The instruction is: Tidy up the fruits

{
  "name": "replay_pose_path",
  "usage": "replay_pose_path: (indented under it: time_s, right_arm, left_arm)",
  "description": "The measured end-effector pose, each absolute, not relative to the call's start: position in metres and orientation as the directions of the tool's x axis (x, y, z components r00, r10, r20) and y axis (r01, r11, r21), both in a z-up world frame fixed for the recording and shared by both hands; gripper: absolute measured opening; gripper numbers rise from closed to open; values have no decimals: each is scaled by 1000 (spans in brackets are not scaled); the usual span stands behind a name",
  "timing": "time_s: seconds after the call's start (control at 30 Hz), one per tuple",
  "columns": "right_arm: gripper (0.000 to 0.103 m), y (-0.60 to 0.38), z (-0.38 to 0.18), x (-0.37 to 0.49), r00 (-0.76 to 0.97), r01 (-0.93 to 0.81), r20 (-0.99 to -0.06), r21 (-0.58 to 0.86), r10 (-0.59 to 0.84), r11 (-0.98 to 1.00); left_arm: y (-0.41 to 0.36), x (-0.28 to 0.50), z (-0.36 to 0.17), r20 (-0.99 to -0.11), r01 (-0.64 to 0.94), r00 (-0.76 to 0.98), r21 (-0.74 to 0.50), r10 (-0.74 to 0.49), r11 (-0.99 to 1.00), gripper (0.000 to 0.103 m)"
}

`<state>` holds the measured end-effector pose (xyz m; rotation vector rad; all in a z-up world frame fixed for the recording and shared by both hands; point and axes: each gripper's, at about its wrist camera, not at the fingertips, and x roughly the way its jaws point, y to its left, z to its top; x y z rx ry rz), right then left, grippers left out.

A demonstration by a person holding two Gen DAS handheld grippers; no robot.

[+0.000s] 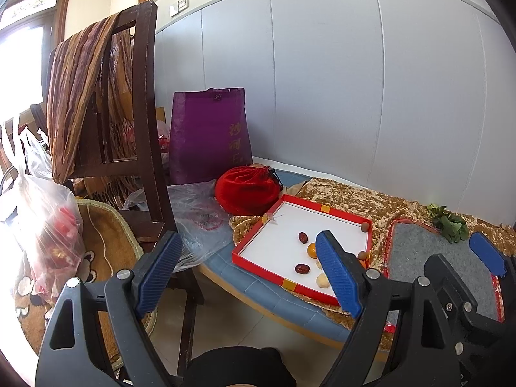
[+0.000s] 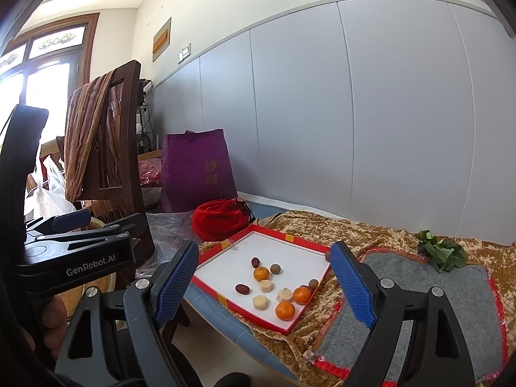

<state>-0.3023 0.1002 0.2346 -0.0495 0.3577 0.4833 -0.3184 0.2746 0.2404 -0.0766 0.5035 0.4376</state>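
A red-rimmed white tray point(image 2: 254, 316) lies on a gold cloth on the table. It holds three mandarins point(image 2: 285, 310), two dark red dates point(image 2: 242, 288), brown longans point(image 2: 275, 269) and pale peeled pieces point(image 2: 260, 302). My right gripper point(image 2: 264, 283) hovers open in front of the tray, holding nothing. In the left wrist view the same tray point(image 1: 258, 269) shows a date point(image 1: 302, 237) and a mandarin point(image 1: 312, 250). My left gripper point(image 1: 248, 271) is open and empty, off the tray's left corner. Its right finger hides part of the tray.
A grey felt mat point(image 2: 419, 290) with a red border lies right of the tray, with green leaves point(image 2: 441, 251) behind it. A red velvet pouch point(image 2: 221, 221) and a purple bag point(image 2: 196, 174) stand behind the tray. A wooden chair point(image 1: 145, 129) draped with a striped scarf and plastic bags point(image 1: 48, 225) are on the left.
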Motion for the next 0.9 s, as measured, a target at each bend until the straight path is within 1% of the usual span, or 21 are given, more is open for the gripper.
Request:
replay_pose_path:
  time_s: [0.53,0.77,0.9]
  right_arm:
    - [85,121,240,-300,816,-491,-349,2,460,871]
    - [85,129,239,-293,821,-487,-352,-19,450,873]
    - [85,128,237,-284,824,-473,-362,-16,435,881]
  left_arm:
    - [298,-321,242,-483,-456,778,4,401,890,86]
    - [303,-314,244,-482,-448,787,-15,387,894,86]
    - [297,-303,245,-467,-432,796,6,385,902,86]
